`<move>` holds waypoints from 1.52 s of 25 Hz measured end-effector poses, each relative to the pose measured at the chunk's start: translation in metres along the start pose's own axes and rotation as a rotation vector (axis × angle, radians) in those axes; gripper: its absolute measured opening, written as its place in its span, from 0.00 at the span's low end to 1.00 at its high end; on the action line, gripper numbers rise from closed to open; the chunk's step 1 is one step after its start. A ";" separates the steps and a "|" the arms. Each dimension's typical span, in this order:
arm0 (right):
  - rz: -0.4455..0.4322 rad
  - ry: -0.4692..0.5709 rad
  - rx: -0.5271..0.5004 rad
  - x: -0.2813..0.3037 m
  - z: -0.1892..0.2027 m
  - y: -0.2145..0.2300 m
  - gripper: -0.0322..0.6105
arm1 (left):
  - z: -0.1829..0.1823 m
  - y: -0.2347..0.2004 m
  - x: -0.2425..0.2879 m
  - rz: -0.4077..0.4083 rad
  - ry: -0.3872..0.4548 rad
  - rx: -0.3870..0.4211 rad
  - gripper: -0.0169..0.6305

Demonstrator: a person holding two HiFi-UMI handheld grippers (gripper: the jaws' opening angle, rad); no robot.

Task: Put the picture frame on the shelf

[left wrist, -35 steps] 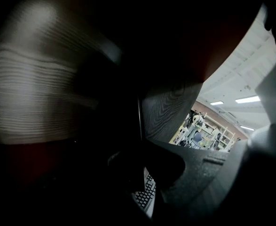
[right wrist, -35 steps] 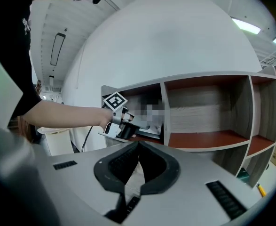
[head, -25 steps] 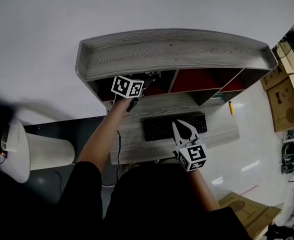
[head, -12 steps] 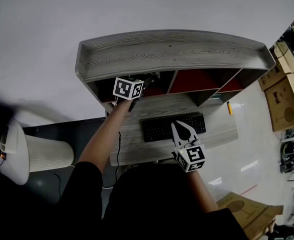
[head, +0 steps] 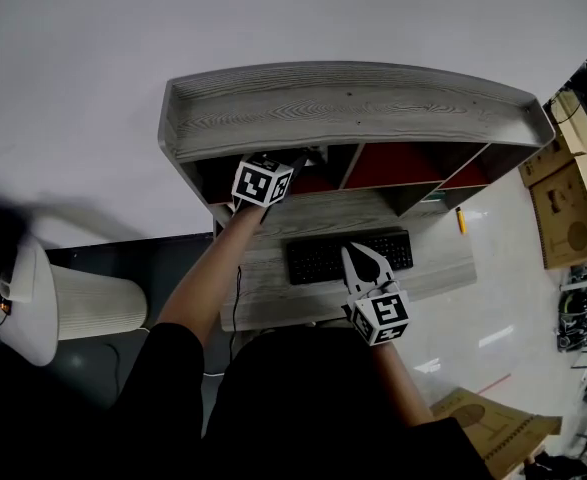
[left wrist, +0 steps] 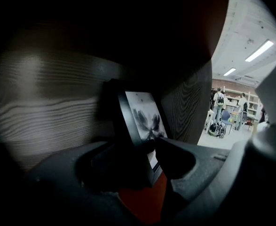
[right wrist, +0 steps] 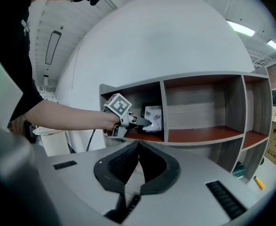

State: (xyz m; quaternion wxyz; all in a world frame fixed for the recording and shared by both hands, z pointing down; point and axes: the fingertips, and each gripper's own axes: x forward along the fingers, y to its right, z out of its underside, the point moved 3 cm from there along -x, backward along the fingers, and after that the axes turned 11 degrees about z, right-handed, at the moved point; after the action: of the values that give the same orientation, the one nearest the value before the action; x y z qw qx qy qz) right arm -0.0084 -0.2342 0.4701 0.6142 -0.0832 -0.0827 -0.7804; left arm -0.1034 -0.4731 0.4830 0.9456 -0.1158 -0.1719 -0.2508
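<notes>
Shelf (head: pixel 353 108): left gripper (left wrist: pixel 148 146) jaws just opened around picture frame (left wrist: pixel 145 114); right gripper (right wrist: pixel 138 145) jaws clenched.

- Wall (head: pixel 293 18): plain white, straight ahead of you behind the furniture.
- Shelf (head: pixel 353 103): grey wood grain, raised rim on top, red-brown compartment floors, at the far edge of your table (head: pixel 443 266), which has the same grey grain.
- Floor (head: pixel 518 258): pale and glossy to your right, dark to your left.
- Cardboard boxes (head: pixel 573 193): far right.
- Ribbed white cylinder (head: pixel 98 306): near left.
- Ceiling strip lights (left wrist: pixel 259 51): lit.
</notes>
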 end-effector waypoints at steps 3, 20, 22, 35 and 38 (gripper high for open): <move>0.002 0.001 0.002 0.001 -0.001 0.000 0.07 | -0.003 -0.002 0.000 -0.021 -0.002 0.023 0.40; -0.006 -0.014 0.011 0.009 0.002 -0.001 0.07 | -0.001 -0.008 -0.016 -0.054 0.055 0.040 0.43; -0.013 -0.018 0.009 0.010 0.002 -0.002 0.07 | 0.003 -0.008 -0.024 -0.072 0.053 0.042 0.43; 0.019 -0.075 -0.023 -0.019 0.002 0.017 0.07 | 0.038 0.048 -0.121 -0.068 0.190 -0.014 0.43; 0.043 -0.086 -0.034 -0.027 -0.001 0.023 0.07 | 0.043 0.069 -0.140 -0.080 0.245 -0.037 0.38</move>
State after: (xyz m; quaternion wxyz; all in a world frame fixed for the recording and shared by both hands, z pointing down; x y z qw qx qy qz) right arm 0.0203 -0.2141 0.4633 0.6253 -0.1289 -0.0937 -0.7639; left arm -0.1939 -0.3405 0.4594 0.9465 -0.0946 -0.0548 -0.3037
